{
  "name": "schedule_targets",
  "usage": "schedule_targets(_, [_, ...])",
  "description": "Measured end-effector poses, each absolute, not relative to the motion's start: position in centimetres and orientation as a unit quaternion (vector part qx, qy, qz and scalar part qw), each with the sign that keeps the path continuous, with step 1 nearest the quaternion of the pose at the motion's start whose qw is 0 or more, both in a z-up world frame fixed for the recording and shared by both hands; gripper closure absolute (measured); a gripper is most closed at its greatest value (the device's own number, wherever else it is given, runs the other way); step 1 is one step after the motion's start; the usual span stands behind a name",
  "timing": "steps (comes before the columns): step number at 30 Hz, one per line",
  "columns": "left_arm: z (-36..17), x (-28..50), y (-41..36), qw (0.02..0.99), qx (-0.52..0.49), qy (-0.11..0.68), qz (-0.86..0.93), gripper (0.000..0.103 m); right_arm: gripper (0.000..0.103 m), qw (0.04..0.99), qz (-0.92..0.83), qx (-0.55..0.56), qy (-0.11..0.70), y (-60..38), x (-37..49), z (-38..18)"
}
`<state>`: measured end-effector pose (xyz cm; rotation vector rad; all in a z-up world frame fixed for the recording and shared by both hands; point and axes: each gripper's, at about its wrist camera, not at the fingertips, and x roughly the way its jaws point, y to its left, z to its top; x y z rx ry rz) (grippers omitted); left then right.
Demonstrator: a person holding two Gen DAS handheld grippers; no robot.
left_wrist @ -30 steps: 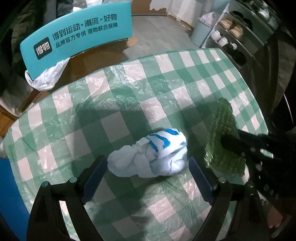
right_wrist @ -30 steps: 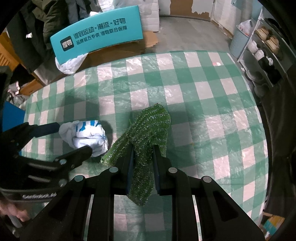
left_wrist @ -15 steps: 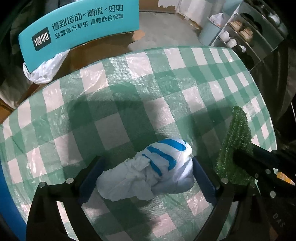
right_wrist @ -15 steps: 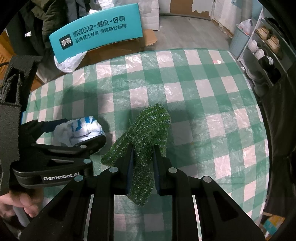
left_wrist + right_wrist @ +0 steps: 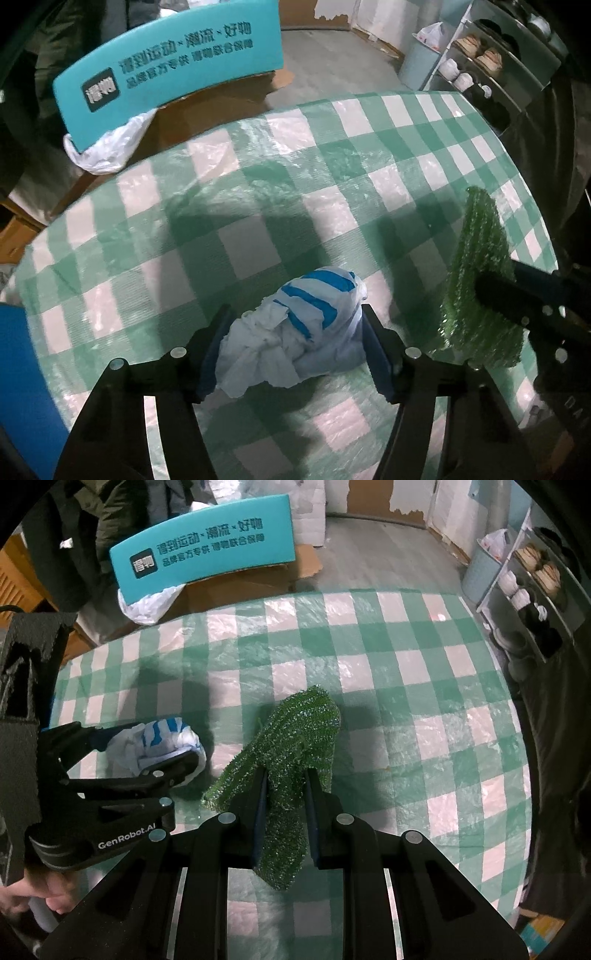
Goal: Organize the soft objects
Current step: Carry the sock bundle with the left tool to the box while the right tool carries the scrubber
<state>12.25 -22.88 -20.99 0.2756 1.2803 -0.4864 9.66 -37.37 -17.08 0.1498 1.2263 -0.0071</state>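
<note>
A crumpled white cloth with blue stripes [image 5: 295,332] sits between the fingers of my left gripper [image 5: 295,343], which is shut on it and holds it just above the green-checked tablecloth [image 5: 258,206]. It also shows in the right wrist view [image 5: 155,744], held by the left gripper [image 5: 147,746]. My right gripper [image 5: 284,786] is shut on a sparkly green cloth [image 5: 295,746] that droops off both sides of the fingers. The green cloth [image 5: 476,273] and the right gripper [image 5: 491,286] show at the right of the left wrist view.
A teal sign with white Chinese text [image 5: 207,565] stands on cardboard boxes behind the table, with a white plastic bag [image 5: 147,605] below it. A shelf with shoes [image 5: 535,579] stands at the far right. A blue object [image 5: 22,387] lies at the table's left edge.
My left gripper has closed in on the striped cloth and lifted it a little. The right gripper still holds the green cloth in about the same place.
</note>
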Motion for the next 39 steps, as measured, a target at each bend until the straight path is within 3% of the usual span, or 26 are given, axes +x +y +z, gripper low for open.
schedule_targets(39, [-8.3, 5.8, -11.0, 0.842, 0.124, 0.507, -0.140, 0.037, 0.086, 0.846, 0.086, 0.022, 0.525, -29.7, 6.2, -8.7])
